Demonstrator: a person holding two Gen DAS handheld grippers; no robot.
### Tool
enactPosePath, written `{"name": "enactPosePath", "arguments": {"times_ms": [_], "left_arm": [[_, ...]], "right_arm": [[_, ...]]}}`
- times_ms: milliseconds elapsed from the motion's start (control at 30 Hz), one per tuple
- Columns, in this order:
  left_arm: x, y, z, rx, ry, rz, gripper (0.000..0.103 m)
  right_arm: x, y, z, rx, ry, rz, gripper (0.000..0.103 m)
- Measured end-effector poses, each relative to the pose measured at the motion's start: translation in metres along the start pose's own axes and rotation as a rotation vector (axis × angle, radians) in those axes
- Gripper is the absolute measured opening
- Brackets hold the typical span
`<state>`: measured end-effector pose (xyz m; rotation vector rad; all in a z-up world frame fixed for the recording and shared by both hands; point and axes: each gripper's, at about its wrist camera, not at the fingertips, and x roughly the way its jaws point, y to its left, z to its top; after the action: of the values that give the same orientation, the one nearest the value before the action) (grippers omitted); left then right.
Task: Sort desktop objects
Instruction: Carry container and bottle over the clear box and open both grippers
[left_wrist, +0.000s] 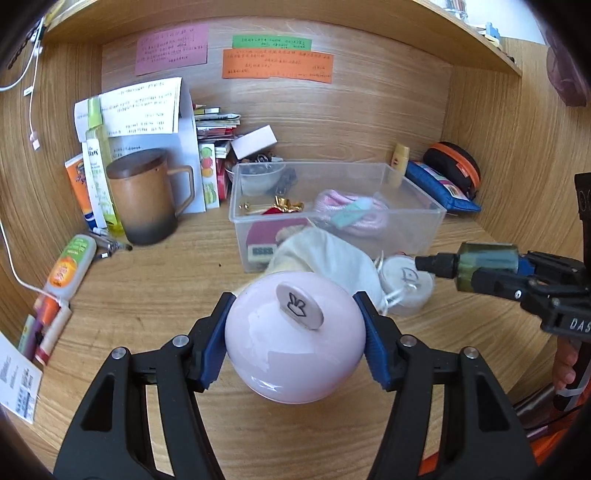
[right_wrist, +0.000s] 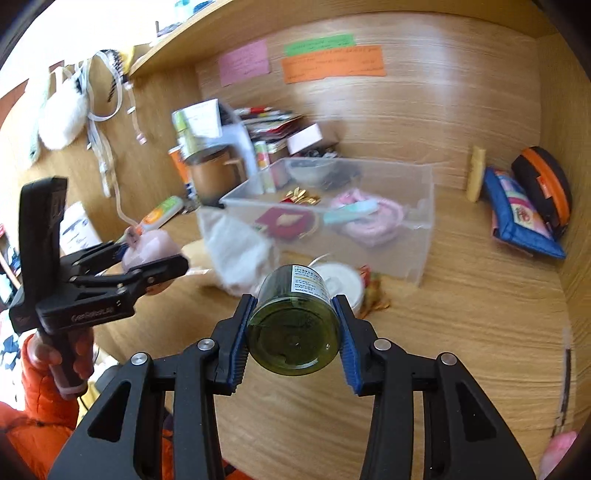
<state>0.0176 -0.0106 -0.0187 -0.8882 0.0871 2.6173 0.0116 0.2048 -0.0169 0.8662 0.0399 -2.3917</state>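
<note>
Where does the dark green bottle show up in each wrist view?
Left wrist view: green bottle at right edge, lying sideways in the right hand-held gripper.
Right wrist view: bottom centre, base toward the camera, clamped between the blue pads.
Shared landmark: clear plastic bin behind it.

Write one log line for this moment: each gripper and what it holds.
left gripper: shut on pink round jar | right gripper: shut on green bottle | clear plastic bin: ahead on desk, nothing dropped in yet

Handwriting on the pink note and orange note is illegible. White cloth pouch hides the clear bin's front wall.
</note>
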Motion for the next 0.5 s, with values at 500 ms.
{"name": "enactPosePath", "arguments": {"times_ms": [500], "left_arm": [[0.012,0.005,0.058,0.066,-0.057,0.044,0.063]], "right_arm": [[0.009,-0.025,0.061,-0.018,-0.092,-0.047,0.039]]}}
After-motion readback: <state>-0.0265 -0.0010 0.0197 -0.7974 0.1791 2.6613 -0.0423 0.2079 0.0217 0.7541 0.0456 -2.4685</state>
